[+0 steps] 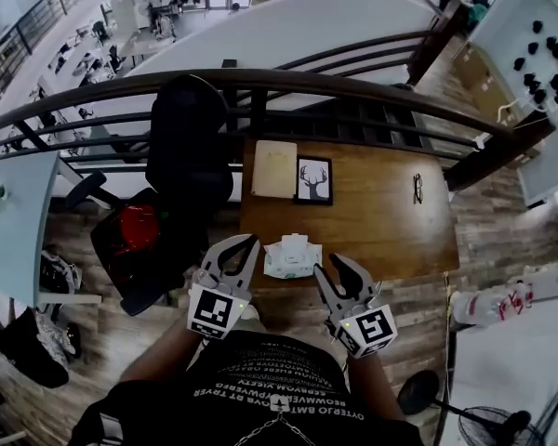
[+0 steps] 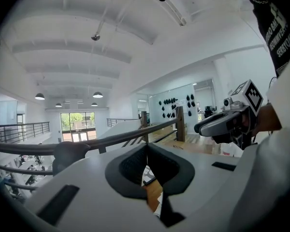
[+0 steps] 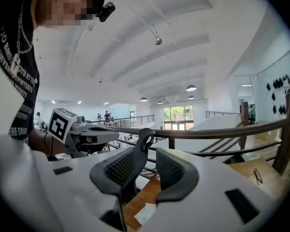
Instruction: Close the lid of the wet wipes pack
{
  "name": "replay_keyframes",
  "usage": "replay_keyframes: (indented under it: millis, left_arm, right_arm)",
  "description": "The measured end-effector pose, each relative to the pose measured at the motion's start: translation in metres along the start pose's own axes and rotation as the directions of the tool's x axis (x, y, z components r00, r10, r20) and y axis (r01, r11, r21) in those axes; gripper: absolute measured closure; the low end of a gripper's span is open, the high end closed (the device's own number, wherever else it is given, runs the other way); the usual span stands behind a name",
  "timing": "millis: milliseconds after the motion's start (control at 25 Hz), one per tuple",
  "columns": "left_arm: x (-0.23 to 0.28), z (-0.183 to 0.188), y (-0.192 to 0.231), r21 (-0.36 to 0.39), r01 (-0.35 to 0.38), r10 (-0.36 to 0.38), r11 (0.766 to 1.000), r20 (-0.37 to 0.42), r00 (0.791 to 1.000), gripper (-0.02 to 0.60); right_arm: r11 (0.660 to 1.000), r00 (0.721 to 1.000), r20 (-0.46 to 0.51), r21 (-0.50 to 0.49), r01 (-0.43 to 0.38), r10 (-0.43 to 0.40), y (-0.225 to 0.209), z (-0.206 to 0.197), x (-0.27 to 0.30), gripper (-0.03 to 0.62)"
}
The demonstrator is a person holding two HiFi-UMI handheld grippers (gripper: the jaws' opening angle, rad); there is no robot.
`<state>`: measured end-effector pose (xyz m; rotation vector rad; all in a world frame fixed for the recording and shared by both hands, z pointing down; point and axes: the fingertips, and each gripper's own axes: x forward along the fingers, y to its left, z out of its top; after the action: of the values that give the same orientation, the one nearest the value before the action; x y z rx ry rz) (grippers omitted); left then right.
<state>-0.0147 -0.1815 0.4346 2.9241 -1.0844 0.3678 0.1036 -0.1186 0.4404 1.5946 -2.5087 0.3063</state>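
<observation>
Left gripper (image 1: 250, 241) has its jaws together at the tips, gripping nothing, while the right gripper (image 1: 329, 263) has its jaws apart and empty. Between the two, the wet wipes pack (image 1: 293, 256) lies at the near edge of the wooden table (image 1: 381, 230).

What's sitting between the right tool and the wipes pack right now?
Nothing: in the head view only bare wooden table shows between the right tool and the wet wipes pack.
</observation>
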Motion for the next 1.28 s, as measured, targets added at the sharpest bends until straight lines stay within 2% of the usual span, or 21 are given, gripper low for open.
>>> replay_keyframes:
  millis: [160, 320, 640, 960, 1280]
  left_arm:
    - [-0.002, -0.011, 0.002, -0.036, 0.027, -0.027, 0.999, 0.001, 1.0, 0.552]
    - [-0.004, -0.02, 0.011, -0.07, 0.019, -0.019, 0.997, -0.003, 1.0, 0.552]
    - [-0.01, -0.046, 0.025, -0.089, -0.028, 0.023, 0.996, -0.054, 0.998, 0.552]
    - [0.001, -0.048, 0.037, -0.067, -0.086, 0.079, 0.994, -0.096, 0.992, 0.552]
    - [0.022, -0.046, 0.035, -0.049, -0.105, 0.098, 0.993, -0.121, 0.988, 0.552]
  right_arm:
    - [0.998, 1.0, -0.026, 0.061, 0.015, -0.014, 0.002, -0.009, -0.001, 0.461]
    - [0.999, 0.999, -0.04, 0.028, 0.019, -0.018, 0.003, -0.002, 0.003, 0.461]
    - [0.998, 0.996, -0.069, 0.025, -0.06, 0.061, 0.021, -0.012, 0.034, 0.453]
    - [0.995, 0.994, -0.06, 0.046, -0.092, 0.094, -0.004, -0.016, 0.056, 0.453]
    - [0.992, 0.992, -0.069, 0.07, -0.102, 0.107, -0.039, -0.025, 0.072, 0.453]
